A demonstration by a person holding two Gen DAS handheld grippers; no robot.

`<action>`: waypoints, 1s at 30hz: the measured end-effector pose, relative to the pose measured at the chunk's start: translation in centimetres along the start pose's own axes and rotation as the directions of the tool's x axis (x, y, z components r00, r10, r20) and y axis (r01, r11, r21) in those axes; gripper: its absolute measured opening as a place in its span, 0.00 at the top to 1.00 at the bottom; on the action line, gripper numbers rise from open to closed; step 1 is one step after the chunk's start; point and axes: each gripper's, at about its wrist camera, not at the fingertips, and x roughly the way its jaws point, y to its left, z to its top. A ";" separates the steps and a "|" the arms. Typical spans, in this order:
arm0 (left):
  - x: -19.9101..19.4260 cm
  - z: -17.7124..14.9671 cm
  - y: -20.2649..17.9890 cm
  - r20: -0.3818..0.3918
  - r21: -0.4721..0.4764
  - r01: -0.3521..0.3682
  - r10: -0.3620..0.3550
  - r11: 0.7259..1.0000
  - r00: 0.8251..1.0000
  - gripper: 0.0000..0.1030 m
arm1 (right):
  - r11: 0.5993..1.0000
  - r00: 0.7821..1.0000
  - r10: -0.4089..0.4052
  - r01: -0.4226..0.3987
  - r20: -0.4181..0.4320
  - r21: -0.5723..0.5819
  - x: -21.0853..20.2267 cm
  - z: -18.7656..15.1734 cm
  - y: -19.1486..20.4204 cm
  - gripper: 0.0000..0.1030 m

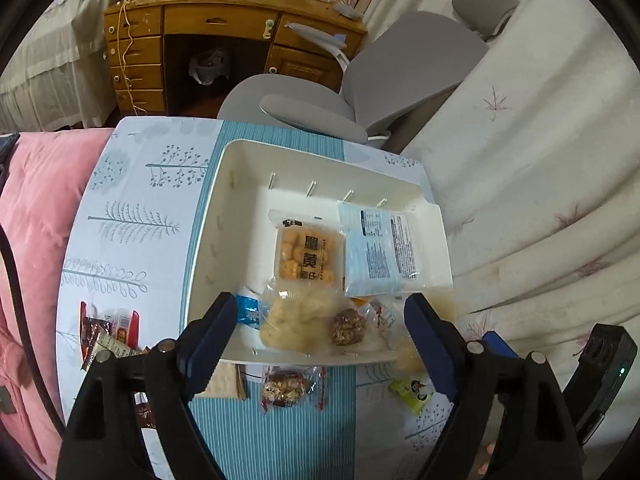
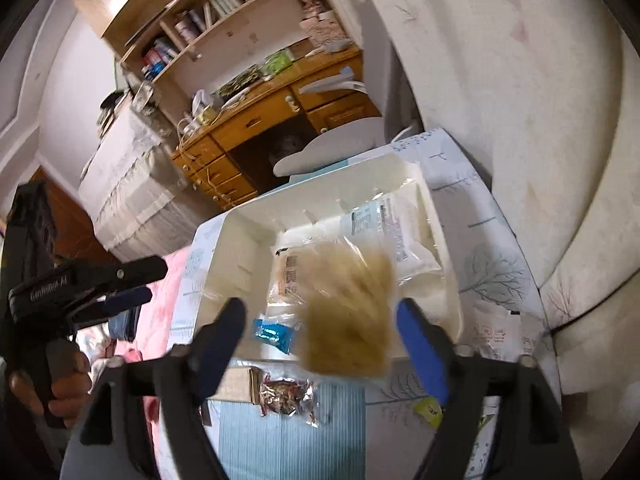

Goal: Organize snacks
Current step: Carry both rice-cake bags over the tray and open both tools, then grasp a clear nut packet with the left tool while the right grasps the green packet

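From the left wrist camera, we see our left gripper [image 1: 320, 320] with its jaws spread wide and nothing between the pads. Below it sits the white bin [image 1: 224, 184] on the patterned worktop [image 1: 132, 208], near the worktop's far right corner. In the bin lie an orange snack pack [image 1: 310, 254], a pale blue packet [image 1: 380, 252], a clear bag of pale puffs [image 1: 296, 320] and a dark round snack [image 1: 349, 327] against the near wall. Still outside the bin we count a dark wrapped snack [image 1: 290, 388] just beyond its near wall, a green packet [image 1: 412, 392] toward the worktop's right edge, and a red-and-brown packet pile [image 1: 108, 332] at the left edge.

From the right wrist camera, our right gripper [image 2: 320, 328] also stands wide apart, gripping nothing; a blurred tan bag [image 2: 348, 320] shows between the fingers but clear of the pads, apparently dropping into the white bin [image 2: 224, 240]. The dark wrapped snack [image 2: 286, 394] lies directly under this gripper, long axis running along the worktop's near edge. We judge either hand could take it, the right marginally better placed.
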 end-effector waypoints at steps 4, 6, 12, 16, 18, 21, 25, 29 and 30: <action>0.5 -0.6 0.0 -0.020 -0.022 -0.006 0.006 1.000 1.000 0.18 | 1.000 1.000 -0.006 0.006 -0.001 0.026 -0.3 -0.1 -0.9 0.20; 1.0 -1.1 0.1 -0.042 -0.032 -0.019 0.017 0.999 0.999 0.18 | 0.999 1.000 -0.007 0.008 -0.010 0.048 -0.3 -0.2 -1.4 0.20; 2.5 -3.2 0.2 -0.104 -0.020 -0.051 0.048 0.999 0.993 0.18 | 0.990 0.998 -0.014 0.023 -0.067 0.138 0.0 -1.9 -3.2 0.20; 3.4 -5.0 0.1 -0.161 -0.010 -0.049 0.046 0.999 0.986 0.18 | 0.980 0.993 -0.039 0.059 -0.109 0.190 0.2 -3.5 -4.6 0.20; 3.8 -5.9 0.1 -0.188 -0.005 -0.040 0.039 0.999 0.981 0.18 | 0.974 0.990 -0.055 0.081 -0.126 0.213 0.1 -4.4 -5.3 0.20; 4.4 -7.2 -0.1 -0.225 0.020 -0.045 0.048 0.999 0.973 0.18 | 0.961 0.985 -0.079 0.117 -0.155 0.250 0.0 -5.9 -6.5 0.20; 5.5 -8.7 0.0 -0.283 0.038 -0.061 0.070 0.997 0.956 0.18 | 0.942 0.978 -0.098 0.151 -0.186 0.299 -0.1 -7.5 -8.0 0.20; 6.4 -9.9 -0.1 -0.328 0.066 -0.084 0.102 0.994 0.939 0.18 | 0.918 0.968 -0.125 0.196 -0.217 0.346 -0.2 -8.9 -9.3 0.20; 6.9 -10.3 -0.1 -0.346 0.072 -0.090 0.110 0.993 0.932 0.18 | 0.910 0.965 -0.131 0.208 -0.228 0.358 -0.2 -9.3 -9.6 0.20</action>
